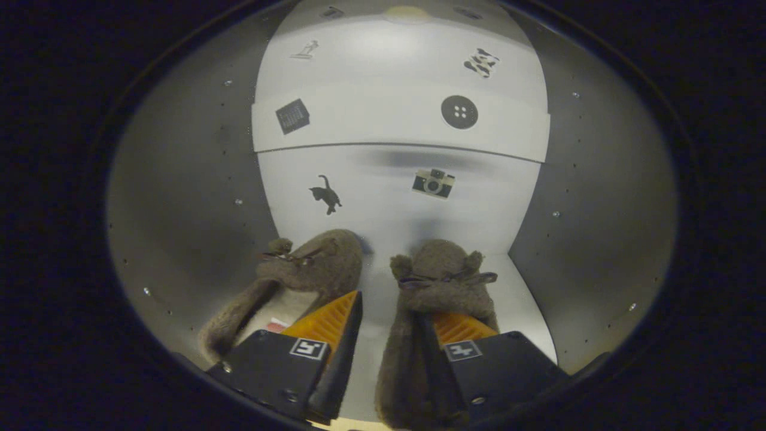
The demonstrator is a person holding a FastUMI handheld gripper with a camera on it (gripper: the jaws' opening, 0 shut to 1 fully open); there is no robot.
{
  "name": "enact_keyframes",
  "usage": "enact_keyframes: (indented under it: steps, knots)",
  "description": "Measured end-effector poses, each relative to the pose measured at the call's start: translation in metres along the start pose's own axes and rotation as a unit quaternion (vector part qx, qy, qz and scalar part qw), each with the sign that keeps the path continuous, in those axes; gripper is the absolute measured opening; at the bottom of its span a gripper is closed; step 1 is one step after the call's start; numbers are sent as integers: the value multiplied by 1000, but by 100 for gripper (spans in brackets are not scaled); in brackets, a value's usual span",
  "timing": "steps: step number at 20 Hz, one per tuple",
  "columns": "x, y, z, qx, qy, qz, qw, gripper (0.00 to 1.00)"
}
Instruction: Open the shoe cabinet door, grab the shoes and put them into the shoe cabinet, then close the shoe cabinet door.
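Note:
Two brown fuzzy slippers lie side by side on the white floor of the shoe cabinet (526, 299), toes toward its back wall. The left slipper (317, 263) and the right slipper (443, 269) each carry small glasses on the toe. My gripper (392, 305) reaches into the cabinet from the front and is open. Its left finger (329, 320) lies over the left slipper's inner side. The right finger (458, 328) sits over the right slipper's opening. That slipper's inner wall and a strip of bare floor lie between the fingers, with a gap to the left finger.
A white shelf (383, 129) crosses the cabinet above the slippers. The white back wall (383, 197) bears small stickers, among them a cat and a camera. Grey side walls (191, 179) close in on both sides.

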State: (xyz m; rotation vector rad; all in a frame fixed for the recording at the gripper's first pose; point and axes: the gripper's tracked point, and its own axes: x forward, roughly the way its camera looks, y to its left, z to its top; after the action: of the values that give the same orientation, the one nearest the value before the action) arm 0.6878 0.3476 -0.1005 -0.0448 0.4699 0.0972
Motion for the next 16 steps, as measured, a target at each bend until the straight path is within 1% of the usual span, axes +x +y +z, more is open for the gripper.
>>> enact_keyframes:
  steps: [2,4,7,8,9,11,13,16]
  knots:
    - [-14,0,2,2,-17,-5,1000,55]
    - [-33,-5,5,-10,-39,-17,999,66]
    - [-67,-7,4,-14,-73,-27,997,66]
    - [-81,-5,3,-12,-83,-22,996,66]
    - [-95,-1,-1,-11,-92,-14,996,70]
    - [-132,14,-5,-4,-110,16,994,77]
    - [-165,15,-8,-9,-133,18,991,84]
    - [-223,25,-22,-27,-161,27,986,84]
